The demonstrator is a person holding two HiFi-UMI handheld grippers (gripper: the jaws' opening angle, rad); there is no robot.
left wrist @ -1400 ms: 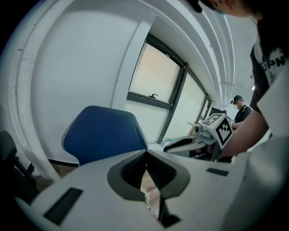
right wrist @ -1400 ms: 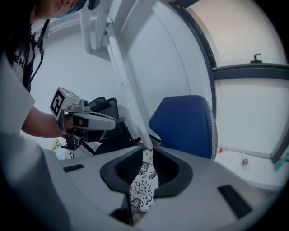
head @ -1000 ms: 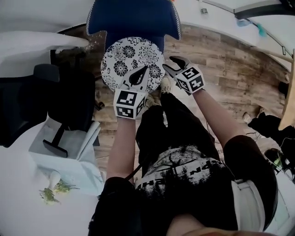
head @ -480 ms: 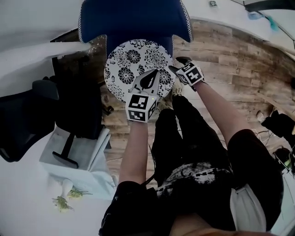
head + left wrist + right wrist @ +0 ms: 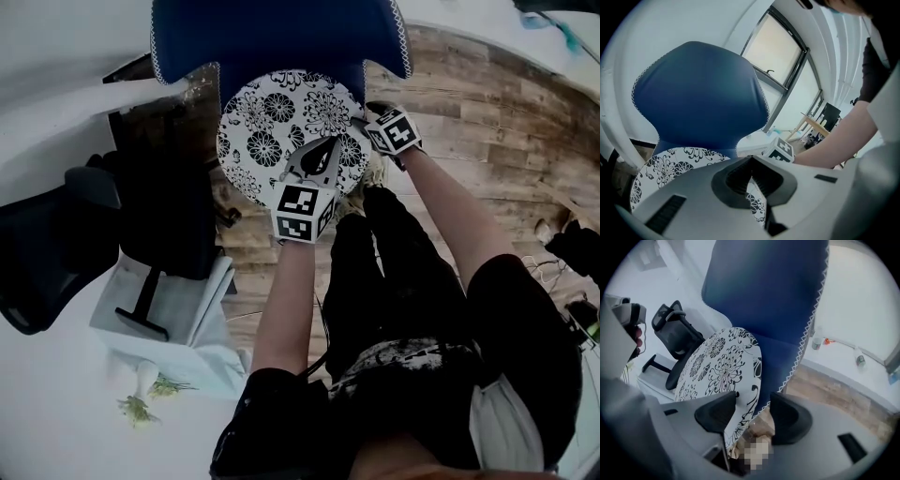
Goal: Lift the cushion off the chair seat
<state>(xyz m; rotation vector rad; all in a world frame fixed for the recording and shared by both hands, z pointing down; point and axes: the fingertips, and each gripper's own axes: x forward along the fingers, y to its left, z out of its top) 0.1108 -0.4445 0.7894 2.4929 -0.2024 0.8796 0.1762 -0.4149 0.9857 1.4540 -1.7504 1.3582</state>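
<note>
Cushion [image 5: 286,127], round and floral, lies on the blue chair [image 5: 281,37] seat. Both grippers are now lower, at its front. The right gripper [image 5: 752,416] has just been opening and straddles the rim wide, unpressed. The left gripper [image 5: 750,164] is closed and empty. Gripping looks next.

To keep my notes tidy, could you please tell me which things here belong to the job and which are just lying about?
Job: cushion, blue chair beneath it.
Lying about: black office chair, green sprig, white table.
</note>
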